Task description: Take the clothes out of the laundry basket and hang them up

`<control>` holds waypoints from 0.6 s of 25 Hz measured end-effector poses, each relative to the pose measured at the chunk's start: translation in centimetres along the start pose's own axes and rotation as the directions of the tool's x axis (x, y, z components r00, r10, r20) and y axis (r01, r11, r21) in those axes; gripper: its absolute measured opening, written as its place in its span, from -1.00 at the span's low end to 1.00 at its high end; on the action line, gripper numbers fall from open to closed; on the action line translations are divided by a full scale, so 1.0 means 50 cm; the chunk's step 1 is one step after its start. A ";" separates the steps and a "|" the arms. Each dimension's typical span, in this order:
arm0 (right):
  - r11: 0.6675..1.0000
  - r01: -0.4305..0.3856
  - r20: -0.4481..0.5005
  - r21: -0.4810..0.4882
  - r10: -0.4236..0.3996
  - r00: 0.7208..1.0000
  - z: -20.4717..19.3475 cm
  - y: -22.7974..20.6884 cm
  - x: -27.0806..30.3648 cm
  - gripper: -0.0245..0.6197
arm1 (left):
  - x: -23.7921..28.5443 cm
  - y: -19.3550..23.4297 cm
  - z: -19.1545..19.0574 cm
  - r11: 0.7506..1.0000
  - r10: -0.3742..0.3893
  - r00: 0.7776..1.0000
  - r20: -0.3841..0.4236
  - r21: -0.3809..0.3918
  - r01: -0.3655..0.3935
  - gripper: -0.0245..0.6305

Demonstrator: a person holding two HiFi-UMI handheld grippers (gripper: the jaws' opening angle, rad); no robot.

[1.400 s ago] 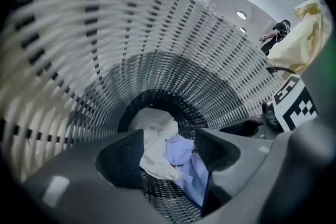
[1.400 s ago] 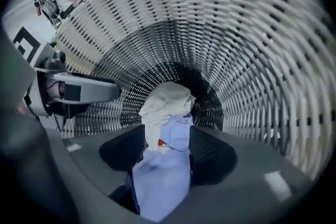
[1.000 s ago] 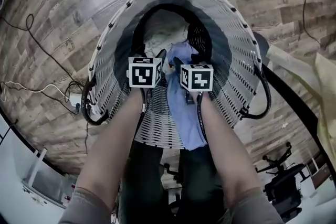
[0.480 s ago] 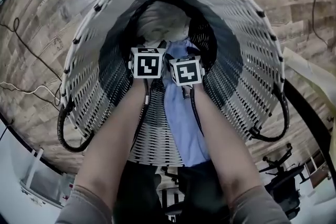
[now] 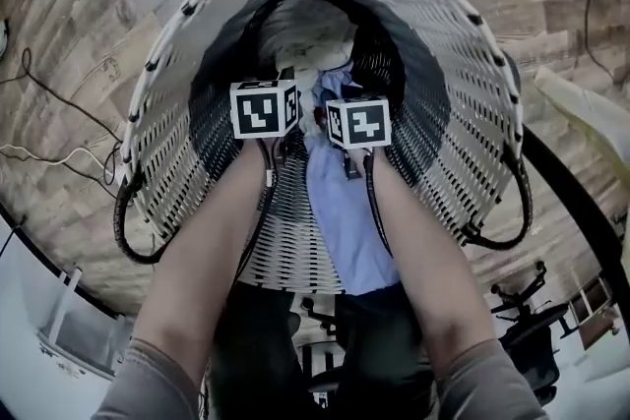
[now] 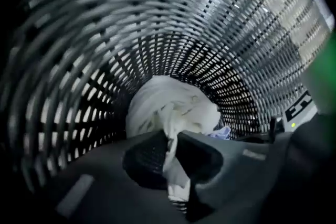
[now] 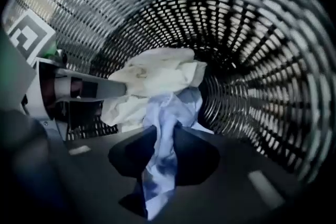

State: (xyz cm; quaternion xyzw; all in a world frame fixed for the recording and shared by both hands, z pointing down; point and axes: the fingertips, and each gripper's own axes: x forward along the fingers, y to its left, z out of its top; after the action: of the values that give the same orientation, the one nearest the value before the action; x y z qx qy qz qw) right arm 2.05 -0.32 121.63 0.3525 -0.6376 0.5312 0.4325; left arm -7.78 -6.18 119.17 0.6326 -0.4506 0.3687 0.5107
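In the basket (image 5: 453, 54), white cloth (image 6: 173, 107) is pinched by the left gripper (image 6: 171, 147), and blue cloth (image 7: 168, 110) by the right gripper (image 7: 160, 149). This is shown only in the gripper views. In the head view, blue cloth is seen trailing toward 6 o'clock.

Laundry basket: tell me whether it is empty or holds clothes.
Holds clothes: a white garment and a blue garment sit bunched inside the laundry basket.

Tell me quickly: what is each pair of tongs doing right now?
Left tongs: shut on white cloth.
Right tongs: shut on blue shirt.
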 end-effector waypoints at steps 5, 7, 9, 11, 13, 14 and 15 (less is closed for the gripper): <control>0.995 -0.028 0.078 0.100 0.020 0.997 0.004 0.049 -0.076 -0.56 | -0.081 -0.004 0.003 1.000 -0.018 1.000 0.016 0.006 0.018 -0.82; 0.995 -0.008 0.105 0.096 -0.002 0.994 0.014 0.058 -0.121 -0.56 | -0.120 -0.017 0.015 1.000 -0.027 0.999 0.029 -0.001 0.027 -0.83; 0.995 0.011 0.127 0.098 -0.023 0.992 0.024 0.066 -0.169 -0.57 | -0.162 -0.033 0.026 0.999 -0.034 0.999 0.039 -0.013 0.034 -0.83; 0.994 0.012 0.160 0.113 -0.030 0.987 0.037 0.078 -0.224 -0.57 | -0.212 -0.050 0.037 0.998 -0.045 0.998 0.053 -0.035 0.047 -0.83; 0.993 0.007 0.202 0.118 -0.031 0.979 0.056 0.095 -0.283 -0.58 | -0.266 -0.069 0.052 0.997 -0.061 0.995 0.077 -0.050 0.065 -0.83; 0.994 0.007 0.222 0.113 -0.032 0.975 0.065 0.105 -0.315 -0.58 | -0.293 -0.080 0.059 0.996 -0.071 0.993 0.090 -0.049 0.075 -0.83; 0.994 0.008 0.240 0.105 -0.033 0.970 0.071 0.115 -0.347 -0.58 | -0.321 -0.090 0.065 0.996 -0.080 0.992 0.101 -0.041 0.084 -0.83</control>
State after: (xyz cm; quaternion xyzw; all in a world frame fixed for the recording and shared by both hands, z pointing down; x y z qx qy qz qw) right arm 2.72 -2.92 103.22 0.4429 -0.6535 0.5120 0.3386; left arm -8.65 -5.91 102.20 0.6564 -0.4573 0.3050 0.5167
